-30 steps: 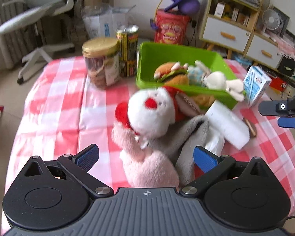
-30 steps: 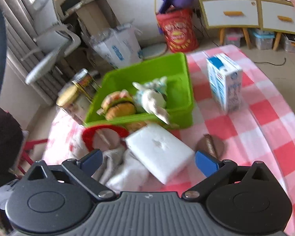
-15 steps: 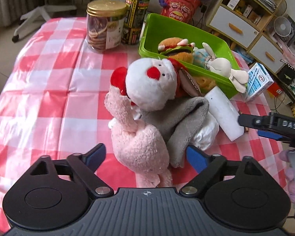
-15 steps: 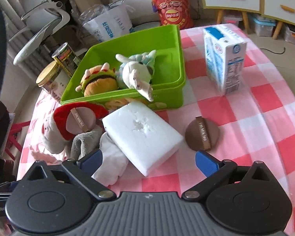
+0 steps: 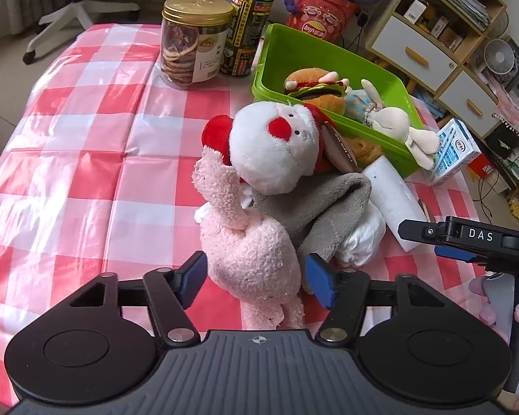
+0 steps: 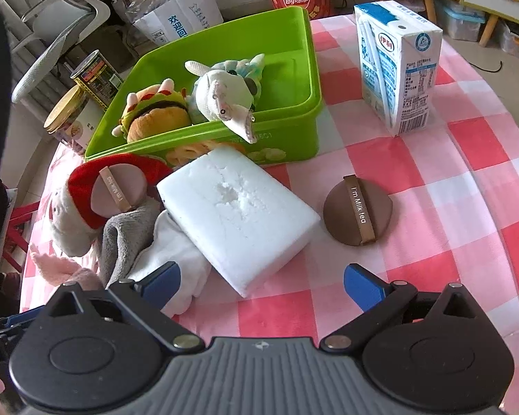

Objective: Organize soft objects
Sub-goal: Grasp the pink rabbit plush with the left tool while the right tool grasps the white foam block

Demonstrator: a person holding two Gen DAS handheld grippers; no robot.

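Observation:
A pink plush toy (image 5: 252,256) lies on the checked tablecloth, under a white-and-red plush head (image 5: 273,148) and a grey cloth (image 5: 321,207). My left gripper (image 5: 257,278) has its blue pads on both sides of the pink plush's body, closing on it. A green bin (image 6: 294,69) holds a burger plush (image 6: 155,117) and a bunny plush (image 6: 225,97). A white foam block (image 6: 235,214) lies before the bin. My right gripper (image 6: 261,283) is open and empty just in front of the foam block.
A milk carton (image 6: 401,65) stands right of the bin. A brown round puff (image 6: 358,214) lies on the cloth; another (image 6: 119,190) rests on the plush. A cookie jar (image 5: 193,41) and a can (image 5: 247,31) stand at the back left.
My left gripper has moved closer to the pink plush and its jaws have narrowed around it. The right gripper has moved nearer the foam block.

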